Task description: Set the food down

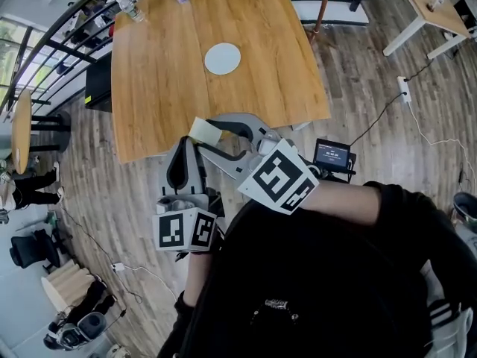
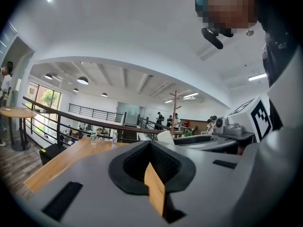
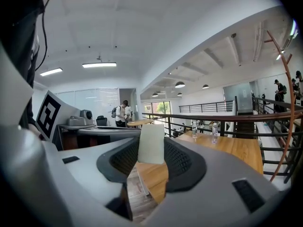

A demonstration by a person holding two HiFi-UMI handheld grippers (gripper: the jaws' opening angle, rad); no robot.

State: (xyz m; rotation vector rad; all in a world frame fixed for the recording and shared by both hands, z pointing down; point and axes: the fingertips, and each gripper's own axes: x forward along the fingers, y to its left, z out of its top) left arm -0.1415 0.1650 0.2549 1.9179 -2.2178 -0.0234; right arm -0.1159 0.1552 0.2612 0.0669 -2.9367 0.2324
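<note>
R gripper (image 3: 152, 161) clamped on pale food block (image 3: 151, 143), near bench (image 1: 160, 80) edge. L gripper (image 2: 150, 148) closed, empty. White plate (image 1: 223, 58) mid-bench.

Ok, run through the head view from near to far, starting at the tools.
Left tool → food gripped in the right tool → white plate → bottles at the table's far edge.

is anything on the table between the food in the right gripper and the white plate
Nothing visible. Only bare table lies between the food in the right gripper and the plate; the bottles stand off at the far edge.
</note>
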